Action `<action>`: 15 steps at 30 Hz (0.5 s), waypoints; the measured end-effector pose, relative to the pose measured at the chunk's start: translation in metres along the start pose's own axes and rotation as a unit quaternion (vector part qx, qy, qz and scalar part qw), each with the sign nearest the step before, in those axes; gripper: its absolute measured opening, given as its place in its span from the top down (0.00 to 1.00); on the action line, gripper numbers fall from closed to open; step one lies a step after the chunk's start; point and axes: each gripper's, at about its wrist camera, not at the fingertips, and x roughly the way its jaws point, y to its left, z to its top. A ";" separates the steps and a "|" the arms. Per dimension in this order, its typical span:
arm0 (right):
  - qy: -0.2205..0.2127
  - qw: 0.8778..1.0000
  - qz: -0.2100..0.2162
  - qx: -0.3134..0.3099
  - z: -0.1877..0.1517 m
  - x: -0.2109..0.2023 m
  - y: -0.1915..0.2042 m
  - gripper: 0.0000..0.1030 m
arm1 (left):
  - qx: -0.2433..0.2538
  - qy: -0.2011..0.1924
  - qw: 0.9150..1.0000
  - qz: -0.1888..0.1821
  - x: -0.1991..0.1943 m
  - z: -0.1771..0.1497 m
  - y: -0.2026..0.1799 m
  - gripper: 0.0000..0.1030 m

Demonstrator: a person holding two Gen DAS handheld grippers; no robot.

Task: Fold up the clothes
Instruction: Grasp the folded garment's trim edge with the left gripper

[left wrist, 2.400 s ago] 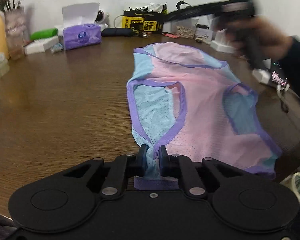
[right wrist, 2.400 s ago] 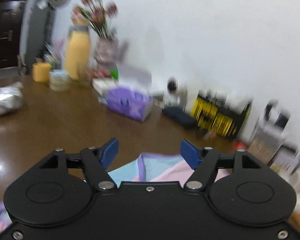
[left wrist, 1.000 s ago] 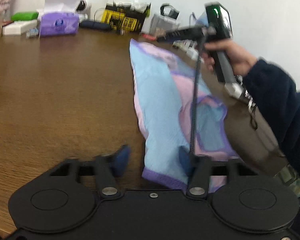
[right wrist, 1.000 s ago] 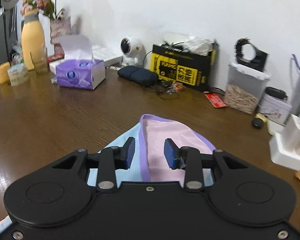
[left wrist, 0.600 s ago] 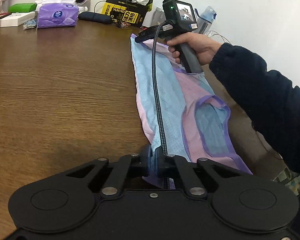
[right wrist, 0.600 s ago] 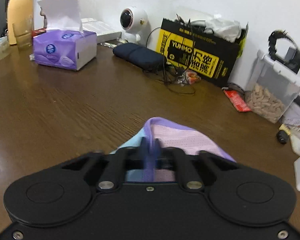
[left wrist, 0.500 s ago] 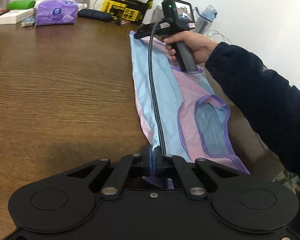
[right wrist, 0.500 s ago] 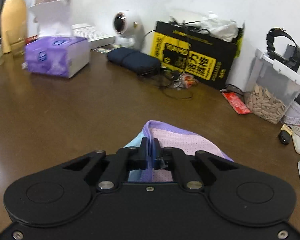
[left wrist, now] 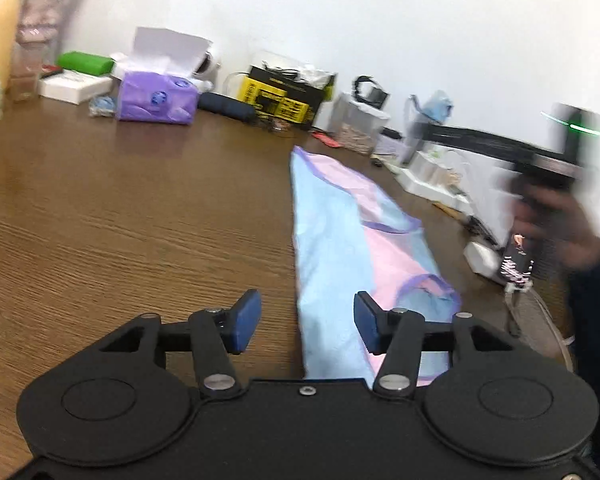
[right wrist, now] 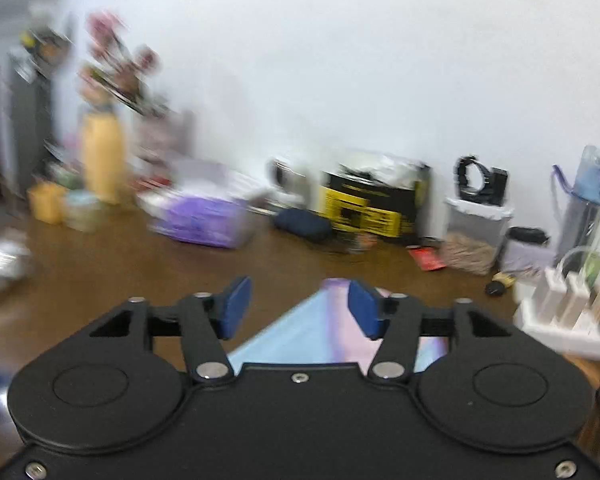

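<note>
The garment lies folded in a long narrow strip on the table, running from 6 toward 12 o'clock in the left wrist view. The left gripper is over its near end, jaws wide apart and holding nothing. The right gripper is over the far tip, jaws also apart. A tissue box stands at 10 o'clock, well apart.
</note>
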 end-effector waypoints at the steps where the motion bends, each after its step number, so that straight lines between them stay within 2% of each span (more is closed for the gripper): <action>1: -0.006 1.000 0.010 -0.001 -0.006 -0.026 0.005 0.30 | 0.038 0.001 0.999 -0.013 0.002 -0.004 -0.024 0.47; 2: -0.012 1.000 0.011 -0.008 -0.015 -0.051 0.010 0.29 | 0.067 -0.001 0.997 -0.030 0.003 -0.008 -0.041 0.44; 4: -0.020 1.000 -0.006 -0.018 -0.033 -0.083 0.013 0.27 | 0.141 -0.011 0.986 -0.083 0.007 -0.022 -0.081 0.25; 6: -0.019 0.999 -0.032 -0.015 -0.052 -0.105 0.009 0.27 | 0.179 -0.011 0.977 -0.111 0.010 -0.035 -0.101 0.20; 7: -0.016 0.999 -0.047 -0.006 -0.061 -0.112 0.005 0.27 | 0.212 0.012 0.969 -0.128 0.019 -0.048 -0.122 0.20; 9: -0.006 0.998 -0.070 0.010 -0.072 -0.117 -0.003 0.27 | 0.238 0.044 0.963 -0.119 0.033 -0.062 -0.138 0.20; 11: 0.007 0.995 -0.094 0.023 -0.085 -0.117 -0.012 0.27 | 0.255 0.052 0.962 -0.088 0.041 -0.073 -0.145 0.23; 12: 0.013 0.994 -0.107 0.029 -0.092 -0.116 -0.016 0.27 | 0.257 0.052 0.961 -0.082 0.042 -0.075 -0.145 0.29; 13: 0.021 0.992 -0.120 0.030 -0.098 -0.113 -0.019 0.27 | 0.255 0.058 0.962 -0.072 0.045 -0.077 -0.144 0.43; 14: 0.028 0.991 -0.130 0.024 -0.102 -0.107 -0.020 0.27 | 0.240 0.071 0.966 -0.069 0.049 -0.077 -0.141 0.52; 15: 0.033 0.990 -0.137 0.017 -0.105 -0.103 -0.020 0.27 | 0.233 0.070 0.968 -0.067 0.049 -0.075 -0.139 0.72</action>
